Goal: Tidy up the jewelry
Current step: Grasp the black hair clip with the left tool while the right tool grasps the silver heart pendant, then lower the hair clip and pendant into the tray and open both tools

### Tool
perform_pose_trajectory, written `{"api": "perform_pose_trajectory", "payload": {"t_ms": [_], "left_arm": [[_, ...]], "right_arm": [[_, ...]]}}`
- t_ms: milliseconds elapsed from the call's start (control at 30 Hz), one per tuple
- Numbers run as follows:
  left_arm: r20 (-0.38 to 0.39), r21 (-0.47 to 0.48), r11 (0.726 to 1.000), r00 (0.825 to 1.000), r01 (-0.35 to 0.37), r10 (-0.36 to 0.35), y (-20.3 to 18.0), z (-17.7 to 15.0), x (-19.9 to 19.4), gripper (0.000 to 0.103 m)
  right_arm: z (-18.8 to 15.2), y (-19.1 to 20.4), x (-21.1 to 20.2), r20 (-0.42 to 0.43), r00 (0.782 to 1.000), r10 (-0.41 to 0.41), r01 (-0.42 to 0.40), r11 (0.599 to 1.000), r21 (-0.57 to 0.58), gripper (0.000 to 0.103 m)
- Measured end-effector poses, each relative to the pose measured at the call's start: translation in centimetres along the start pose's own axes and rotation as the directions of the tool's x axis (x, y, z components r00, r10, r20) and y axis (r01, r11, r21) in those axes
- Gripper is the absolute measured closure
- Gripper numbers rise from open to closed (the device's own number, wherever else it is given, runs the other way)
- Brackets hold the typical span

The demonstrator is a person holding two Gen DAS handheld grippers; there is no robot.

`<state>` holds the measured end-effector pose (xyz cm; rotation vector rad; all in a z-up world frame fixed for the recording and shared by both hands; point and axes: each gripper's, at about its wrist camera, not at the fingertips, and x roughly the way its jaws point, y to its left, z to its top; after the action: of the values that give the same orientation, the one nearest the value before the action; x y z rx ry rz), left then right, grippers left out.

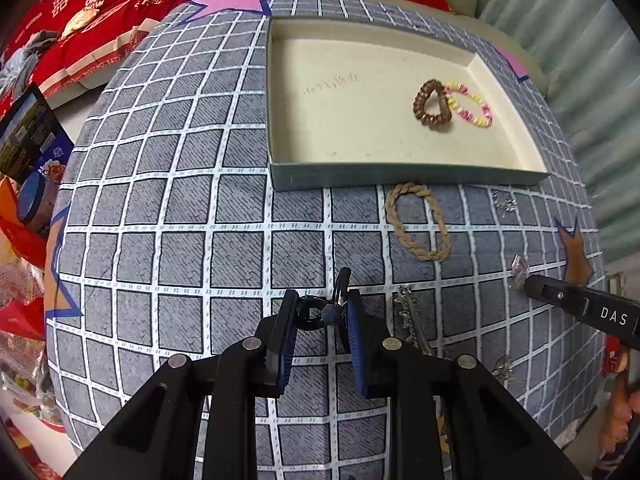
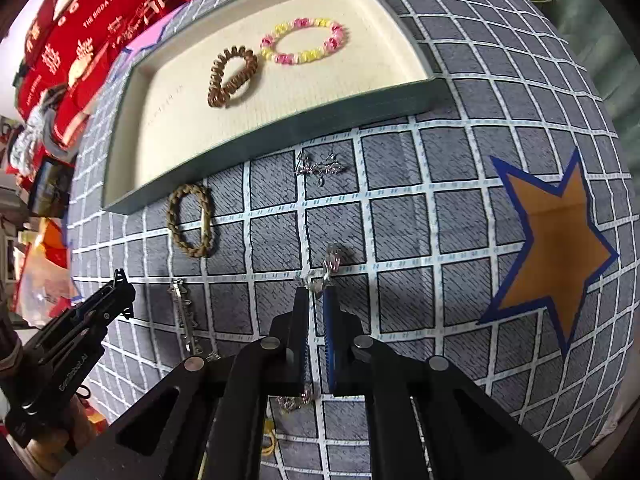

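Both grippers have a piece of jewelry pinched and the step in hand looks like the carry to the tray. The left gripper (image 1: 322, 312) has its blue pads closed on a black ring-shaped piece (image 1: 316, 314) with a small dark blue ball on it; it may be a hair tie or a clip, the view is too close to tell. The right gripper (image 2: 318, 292) has its jaws pressed nearly together on a small silver trinket (image 2: 330, 266), whose end sticks out just past the fingertips over the checked cloth (image 2: 400, 216).

The cream-lined tray (image 1: 400, 174) sits on the cloth beyond both tools. In it lie a brown coil bracelet (image 1: 432, 105) and a pink and yellow bead bracelet (image 1: 474, 106), touching each other near the right wall. Outside it remain a braided tan loop (image 1: 418, 222) just beside the tray's near wall, a small silver chain heap (image 2: 320, 168), and a silver chain (image 2: 184, 316) lying between the two grippers.

Next, each hand needs to go forward over the tray's near wall, clear its rim, and release on the bare lining away from the two bracelets. The thin silver piece could slip from so light a pinch.
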<state>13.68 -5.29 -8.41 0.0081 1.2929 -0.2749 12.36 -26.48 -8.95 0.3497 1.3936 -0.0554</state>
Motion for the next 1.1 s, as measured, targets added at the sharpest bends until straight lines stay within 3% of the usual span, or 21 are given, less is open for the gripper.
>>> {"api": "perform_pose_trajectory", "payload": {"t_ms": [267, 300, 333, 400, 500, 600, 633, 667, 767, 900, 1100], "left_arm": [[0.034, 0.017, 1.000, 0.999, 0.020, -0.021, 0.7, 0.6, -2.1, 0.069], [0.033, 0.016, 1.000, 0.999, 0.021, -0.022, 0.7, 0.5, -2.2, 0.069], [0.032, 0.015, 1.000, 0.999, 0.022, -0.022, 0.7, 0.4, -2.2, 0.069], [0.030, 0.013, 1.000, 0.999, 0.022, -0.023, 0.6, 0.4, -2.2, 0.069], [0.023, 0.016, 1.000, 1.000, 0.018, -0.018, 0.3, 0.3, -1.9, 0.069], [0.018, 0.017, 1.000, 1.000, 0.014, -0.015, 0.1, 0.2, -1.7, 0.069], [0.017, 0.015, 1.000, 1.000, 0.014, -0.014, 0.2, 0.2, -1.8, 0.069], [0.017, 0.013, 1.000, 1.000, 0.014, -0.015, 0.1, 0.2, -1.8, 0.069], [0.024, 0.015, 1.000, 1.000, 0.017, -0.018, 0.0, 0.3, -2.1, 0.069], [0.047, 0.020, 0.999, 0.999, 0.026, -0.027, -0.1, 0.7, -2.9, 0.069], [0.080, 0.029, 0.999, 0.996, 0.035, -0.038, -0.5, 1.8, -4.0, 0.069]], "right_arm": [[-0.6, -0.9, -1.8, 0.009, 0.999, 0.039, -0.039, 0.999, -0.006, 0.095], [-0.4, -1.1, -1.6, 0.002, 0.999, 0.034, -0.034, 0.999, 0.000, 0.089], [-0.4, -1.3, -1.3, -0.012, 1.000, 0.022, -0.022, 1.000, 0.006, 0.063], [-0.5, -0.8, -0.4, -0.022, 1.000, 0.004, -0.004, 1.000, 0.019, 0.029], [-0.7, -1.0, 0.1, -0.019, 1.000, 0.007, -0.006, 1.000, 0.013, 0.034], [-0.6, 0.1, 1.4, -0.024, 0.998, -0.066, 0.065, 0.997, -0.031, 0.061], [-0.6, 0.7, 1.6, -0.006, 0.995, -0.103, 0.103, 0.993, -0.066, 0.076], [-0.6, 1.3, 1.8, -0.006, 0.991, -0.136, 0.135, 0.987, -0.092, 0.082], [-0.7, 1.8, 2.1, -0.013, 0.992, -0.126, 0.124, 0.986, -0.108, 0.085], [-0.7, 0.3, 0.5, 0.008, 1.000, -0.014, 0.014, 0.999, -0.047, 0.085], [0.4, -2.2, -2.5, 0.055, 0.997, 0.060, -0.061, 0.998, 0.012, 0.085]]}}
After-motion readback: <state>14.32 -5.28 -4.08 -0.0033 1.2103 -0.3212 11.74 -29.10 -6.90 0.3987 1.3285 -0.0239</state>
